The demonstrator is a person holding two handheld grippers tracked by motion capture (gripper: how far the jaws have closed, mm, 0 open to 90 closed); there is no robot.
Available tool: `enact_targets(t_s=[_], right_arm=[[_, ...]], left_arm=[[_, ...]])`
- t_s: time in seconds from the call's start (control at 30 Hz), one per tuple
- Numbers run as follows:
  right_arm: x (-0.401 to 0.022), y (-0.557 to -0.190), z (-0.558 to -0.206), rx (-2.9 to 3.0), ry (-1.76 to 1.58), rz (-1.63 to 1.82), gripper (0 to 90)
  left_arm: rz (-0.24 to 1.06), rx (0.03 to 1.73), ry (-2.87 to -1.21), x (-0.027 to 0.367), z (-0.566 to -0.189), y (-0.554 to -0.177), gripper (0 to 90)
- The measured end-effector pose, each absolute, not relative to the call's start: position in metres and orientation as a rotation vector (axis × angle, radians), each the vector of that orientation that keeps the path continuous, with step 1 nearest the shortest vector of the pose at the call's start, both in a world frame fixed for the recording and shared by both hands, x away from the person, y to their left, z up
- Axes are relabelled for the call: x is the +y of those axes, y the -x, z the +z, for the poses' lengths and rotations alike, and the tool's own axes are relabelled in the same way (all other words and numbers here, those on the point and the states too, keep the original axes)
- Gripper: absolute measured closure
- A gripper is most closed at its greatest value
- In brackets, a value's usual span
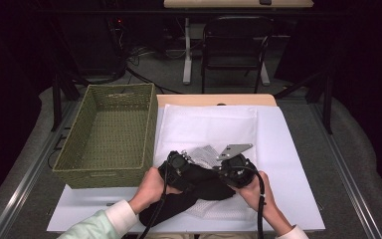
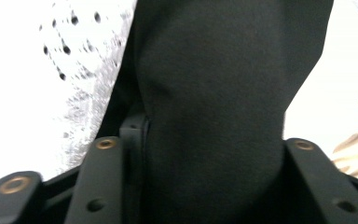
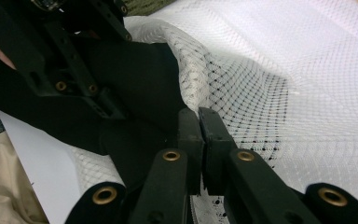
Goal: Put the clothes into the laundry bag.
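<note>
Black cloth (image 1: 189, 191) sits at the near edge of the table, lying over a white mesh bag (image 1: 206, 127), and both hands are on it right now. Left gripper (image 1: 179, 167) comes in at the cloth's left end; in the left gripper view the dark fabric (image 2: 214, 93) bulges up between its 2 jaws, which stand partly apart around it, and whether the pads actually press on it I cannot tell from here. Right gripper (image 1: 235, 171) works the cloth's right end, its grey plate pointing away from the person. In the right gripper view the 2 jaws are pinched together with barely a slit between them, tips (image 3: 200, 123) right where the cloth's edge (image 3: 135, 70) meets the mesh bag (image 3: 270, 84); whether a fold of fabric or netting is caught in that pinch is too hard to make out. Same view shows the left gripper (image 3: 74, 70) just beyond, resting on top of the cloth. Left of the cloth stands a green woven basket (image 1: 79, 149), its near corner just beside the left hand (image 1: 149, 186). Right hand (image 1: 256, 191) rests at the cloth's right side, on the white sheet (image 1: 288, 164) that covers the table.
</note>
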State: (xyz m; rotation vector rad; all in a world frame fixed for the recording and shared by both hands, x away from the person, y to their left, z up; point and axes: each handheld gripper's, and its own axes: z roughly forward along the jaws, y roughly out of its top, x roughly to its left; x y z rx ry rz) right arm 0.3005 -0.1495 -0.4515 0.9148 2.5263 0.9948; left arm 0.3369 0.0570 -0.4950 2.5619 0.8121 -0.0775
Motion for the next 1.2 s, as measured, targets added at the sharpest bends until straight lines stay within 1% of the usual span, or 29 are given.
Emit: enact_targets(t_s=[0.03,0.13,0.23,0.27,0.37,0.5,0.57,0.63,0.67,0.7,0.73,0.8,0.83,0.87,0.9,0.97,1.03,1.2], right_arm=[[-0.151,-0.302,-0.453,2.529,-0.925,0.989,88.5],[-0.154,-0.302,-0.453,2.525,-0.931,0.99,88.5],[-0.154,-0.303,-0.453,2.522,-0.932,0.987,88.5],[-0.154,-0.303,-0.453,2.522,-0.932,0.987,88.5],[-0.155,-0.303,-0.453,2.527,-0.935,0.983,88.5],[-0.154,-0.304,-0.454,2.532,-0.947,0.977,88.4],[-0.154,-0.304,-0.455,2.535,-0.945,0.975,88.4],[-0.153,-0.305,-0.456,2.541,-0.944,0.971,88.4],[-0.153,-0.305,-0.457,2.543,-0.946,0.967,88.4],[-0.153,-0.305,-0.457,2.543,-0.946,0.967,88.4],[-0.152,-0.305,-0.457,2.543,-0.945,0.966,88.4],[-0.152,-0.305,-0.456,2.545,-0.936,0.967,88.4],[-0.151,-0.304,-0.456,2.545,-0.937,0.968,88.4],[-0.151,-0.304,-0.456,2.545,-0.937,0.968,88.4],[-0.152,-0.304,-0.456,2.545,-0.939,0.97,88.4],[-0.152,-0.305,-0.455,2.541,-0.94,0.977,88.4],[-0.152,-0.303,-0.451,2.535,-0.937,0.998,88.4],[-0.15,-0.301,-0.446,2.523,-0.932,1.02,88.5]], left_arm=[[-0.072,0.8,-2.568,0.06,-0.492,-0.335,42.3],[-0.058,0.774,-2.579,0.068,-0.485,-0.331,33.3],[-0.048,0.756,-2.588,0.072,-0.481,-0.326,27.1],[-0.053,0.745,-2.596,0.075,-0.479,-0.323,27.1],[-0.059,0.73,-2.614,0.082,-0.483,-0.314,21.7],[-0.055,0.724,-2.634,0.086,-0.496,-0.308,21.8],[-0.052,0.738,-2.625,0.087,-0.499,-0.307,24.2],[-0.027,0.73,-2.592,0.087,-0.505,-0.307,24.7],[-0.029,0.738,-2.568,0.087,-0.51,-0.31,28.6],[-0.029,0.738,-2.568,0.087,-0.51,-0.31,34.2],[-0.043,0.736,-2.548,0.086,-0.511,-0.311,34.2],[-0.039,0.737,-2.55,0.084,-0.512,-0.311,43.7],[-0.029,0.734,-2.554,0.084,-0.512,-0.311,56.0],[-0.026,0.735,-2.561,0.083,-0.512,-0.311,56.0],[-0.02,0.728,-2.565,0.083,-0.511,-0.31,59.4],[-0.012,0.728,-2.566,0.083,-0.509,-0.31,63.5],[-0.005,0.748,-2.546,0.082,-0.506,-0.309,64.8],[-0.006,0.783,-2.513,0.074,-0.493,-0.313,65.0]])
